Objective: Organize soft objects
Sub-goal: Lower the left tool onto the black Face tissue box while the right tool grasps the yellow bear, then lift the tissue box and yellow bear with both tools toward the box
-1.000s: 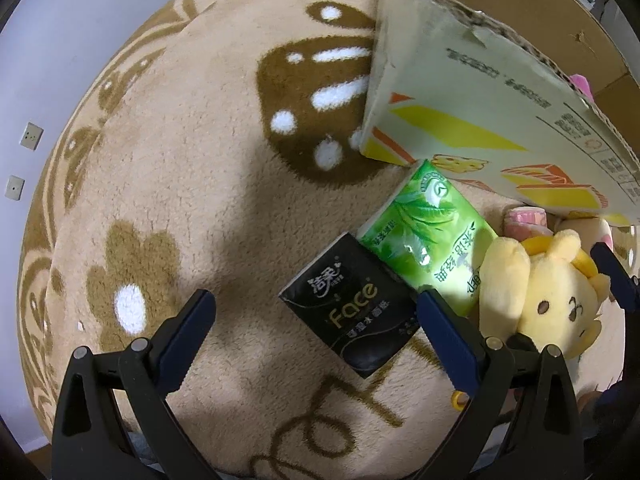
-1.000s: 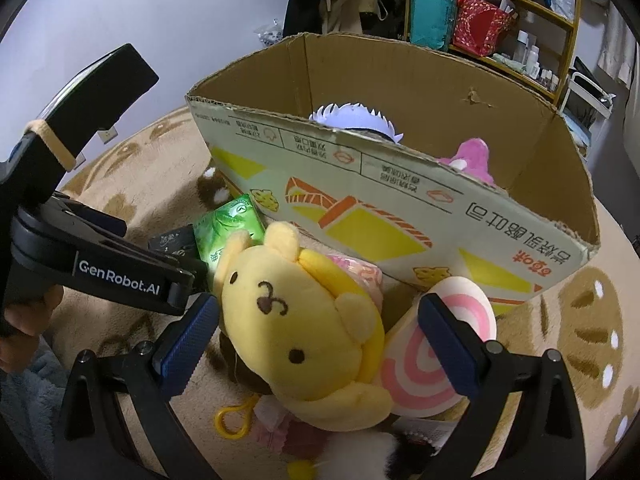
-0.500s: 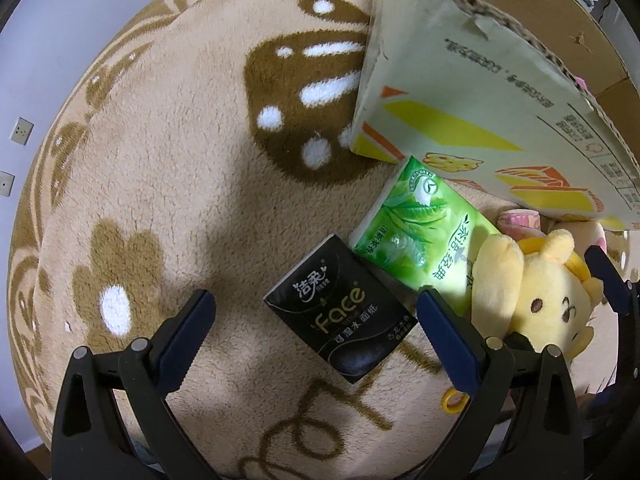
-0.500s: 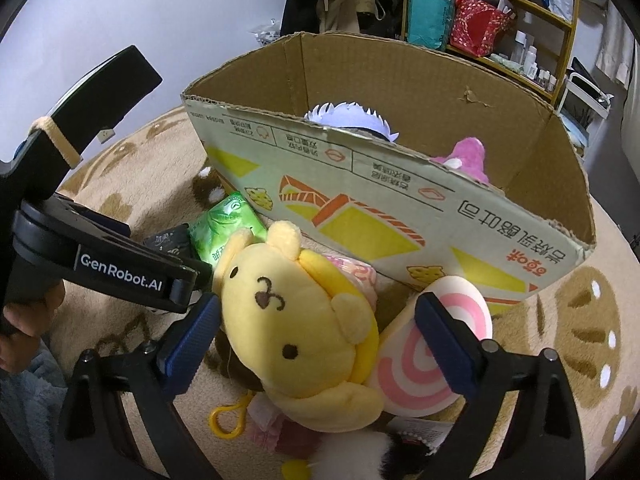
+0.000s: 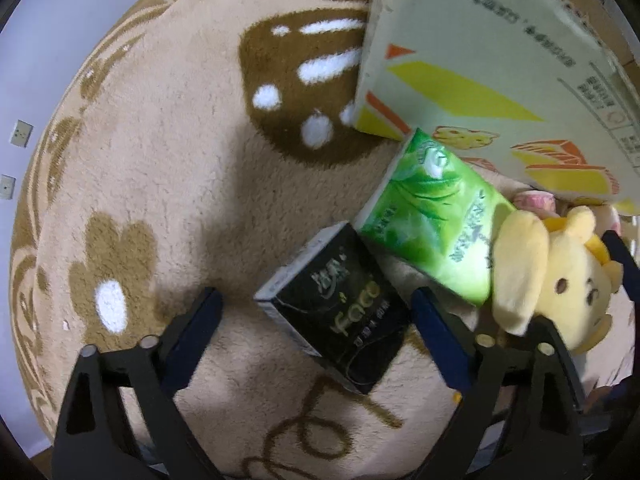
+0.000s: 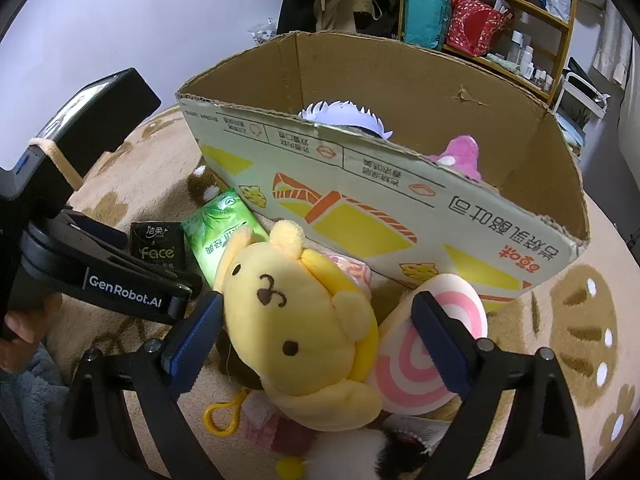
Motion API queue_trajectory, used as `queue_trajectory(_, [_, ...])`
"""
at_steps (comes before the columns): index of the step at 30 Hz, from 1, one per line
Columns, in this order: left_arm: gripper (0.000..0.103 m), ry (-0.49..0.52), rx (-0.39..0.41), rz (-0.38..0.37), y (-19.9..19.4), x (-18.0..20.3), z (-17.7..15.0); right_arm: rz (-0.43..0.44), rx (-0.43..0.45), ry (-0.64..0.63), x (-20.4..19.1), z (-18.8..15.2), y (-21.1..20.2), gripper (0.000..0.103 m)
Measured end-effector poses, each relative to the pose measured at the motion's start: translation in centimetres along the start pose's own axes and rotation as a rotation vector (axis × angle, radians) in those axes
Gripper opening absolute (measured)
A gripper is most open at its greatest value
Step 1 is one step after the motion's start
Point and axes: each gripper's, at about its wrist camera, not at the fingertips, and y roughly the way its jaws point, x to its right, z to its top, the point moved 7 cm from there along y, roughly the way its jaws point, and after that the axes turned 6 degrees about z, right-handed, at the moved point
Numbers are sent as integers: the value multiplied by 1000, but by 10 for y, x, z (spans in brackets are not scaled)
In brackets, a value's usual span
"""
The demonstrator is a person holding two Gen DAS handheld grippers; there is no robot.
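Yellow plush fabric marks the one dog toy (image 6: 304, 320), lying on the beige rug (image 5: 168, 184) just in front of the cardboard box (image 6: 400, 216). It sits between the spread fingers of the right tool (image 6: 316, 334), which stands wide open and grips nothing. One pink-and-white swirl cushion (image 6: 436, 360) leans against the dog on the side away from the left tool, partly behind one blue finger. Two tissue packs lie in front of the box too: one green pack (image 5: 432, 224) touching the dog's ear, and one black pack (image 5: 340, 312) touching the green one, farther from the box. The black pack lies between the fingers of the left tool (image 5: 316, 328), which is also wide open and holds nothing. Inside the box two soft things show above the front wall: one pink plush (image 6: 460, 156) and one pale spiky-edged item (image 6: 344, 114). One yellow clip ring (image 6: 222, 412) lies below the dog. Beyond the box stands one wooden shelf (image 6: 520, 12).
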Motion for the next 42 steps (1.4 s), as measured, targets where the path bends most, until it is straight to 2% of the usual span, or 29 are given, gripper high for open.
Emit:
queue_trajectory(2, [84,3,-2,-10,1,1,0,0,2,-1,0,0,0,97])
queue_trajectory(6, [59,26,-1,2,1,4,-4,2,10,3,0,1,-2,91])
queue_trajectory(8, [48,34,10,10,0,5,-5,5,16,4,1,2,-4,81])
queue_trajectory(9, [40,35,14,-3,-2,5,-6,19,18,3,0,2,-5,67])
queue_trajectory(11, [29,35,17,-9,-5,7,-8,31,12,6,-1,2,-5,66])
queue_trajectory(14, [21,58,40,8,-8,8,-10,42,15,10,-1,2,-5,63])
queue_trajectory(20, [19,101,97,31,-21,14,-16,66,48,70,4,4,-14,62])
queue_trajectory(26, [19,99,166,10,-41,17,-17,63,91,97,7,6,-30,61])
queue_trajectory(29, [19,107,204,4,-53,10,-34,62,112,111,8,6,-39,61])
queue_trajectory(37, [19,117,402,-7,-118,26,-32,6,214,144,14,15,-78,60])
queue_trajectory(42, [19,125,543,20,-156,33,-26,-57,282,138,18,22,-105,60])
